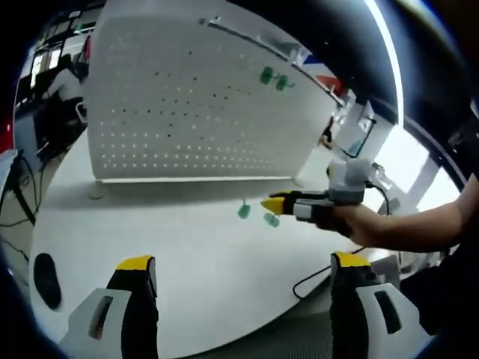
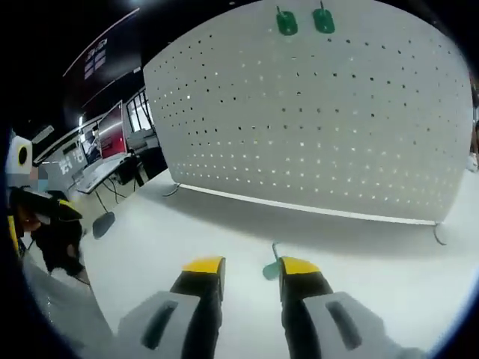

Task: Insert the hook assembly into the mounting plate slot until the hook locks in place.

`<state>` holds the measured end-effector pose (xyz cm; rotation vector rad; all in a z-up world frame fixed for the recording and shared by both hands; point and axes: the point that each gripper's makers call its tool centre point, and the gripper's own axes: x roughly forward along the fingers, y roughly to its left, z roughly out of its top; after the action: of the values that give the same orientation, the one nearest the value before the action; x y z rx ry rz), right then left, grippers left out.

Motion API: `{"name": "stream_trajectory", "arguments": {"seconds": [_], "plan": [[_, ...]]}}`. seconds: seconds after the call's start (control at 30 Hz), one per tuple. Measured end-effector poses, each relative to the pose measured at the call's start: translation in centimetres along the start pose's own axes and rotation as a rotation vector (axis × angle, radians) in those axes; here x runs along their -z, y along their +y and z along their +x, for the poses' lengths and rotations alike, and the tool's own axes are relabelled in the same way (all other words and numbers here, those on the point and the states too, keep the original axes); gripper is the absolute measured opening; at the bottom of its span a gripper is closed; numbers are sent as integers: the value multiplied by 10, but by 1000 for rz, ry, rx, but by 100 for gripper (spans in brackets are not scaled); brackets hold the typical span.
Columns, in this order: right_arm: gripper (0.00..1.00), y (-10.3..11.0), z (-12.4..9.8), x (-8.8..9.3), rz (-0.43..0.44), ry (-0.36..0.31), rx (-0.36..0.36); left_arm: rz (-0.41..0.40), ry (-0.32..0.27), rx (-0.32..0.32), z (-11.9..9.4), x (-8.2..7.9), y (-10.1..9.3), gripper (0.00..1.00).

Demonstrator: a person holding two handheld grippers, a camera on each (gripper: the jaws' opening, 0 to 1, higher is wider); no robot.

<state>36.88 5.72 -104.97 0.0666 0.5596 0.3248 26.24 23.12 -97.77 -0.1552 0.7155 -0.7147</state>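
Two grippers are mine: the left gripper (image 1: 239, 273) hovers with jaws wide and empty over the white table (image 1: 202, 247), the right gripper (image 2: 251, 268) gapes narrowly beside a green hook (image 2: 272, 268) on the tabletop, and beyond stands the pegboard (image 2: 314, 120) carrying two mounted hooks (image 2: 303, 20).

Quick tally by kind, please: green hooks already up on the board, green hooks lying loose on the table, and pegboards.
Mounted green hooks: 2
Loose green hooks on the table: 2
White pegboard: 1
Total: 5
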Motion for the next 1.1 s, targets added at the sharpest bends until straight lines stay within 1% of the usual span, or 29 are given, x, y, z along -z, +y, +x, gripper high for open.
{"name": "stream_trajectory", "arguments": {"seconds": [0.1,0.2,0.37,0.5,0.57,0.77,0.93,0.97,1.1], "plan": [[26,-3,14,-3,1,10,5,-4,3,-4,1,0,4,97],[26,-7,26,-1,-5,34,8,-12,7,-14,1,1,9,97],[26,-12,40,0,7,54,12,-28,2,-23,0,1,15,97],[23,-16,51,9,15,99,14,-39,6,-35,-1,2,19,97],[22,-17,55,12,29,119,12,-44,4,-38,-2,1,22,97],[20,-20,63,18,38,149,26,-53,7,-49,-2,3,27,97],[15,-21,71,20,31,174,25,-65,19,-57,-3,8,28,97],[13,-21,72,20,34,178,24,-67,17,-56,-3,8,27,97],[10,-20,77,22,18,200,18,-66,18,-55,-3,8,27,96]]}}
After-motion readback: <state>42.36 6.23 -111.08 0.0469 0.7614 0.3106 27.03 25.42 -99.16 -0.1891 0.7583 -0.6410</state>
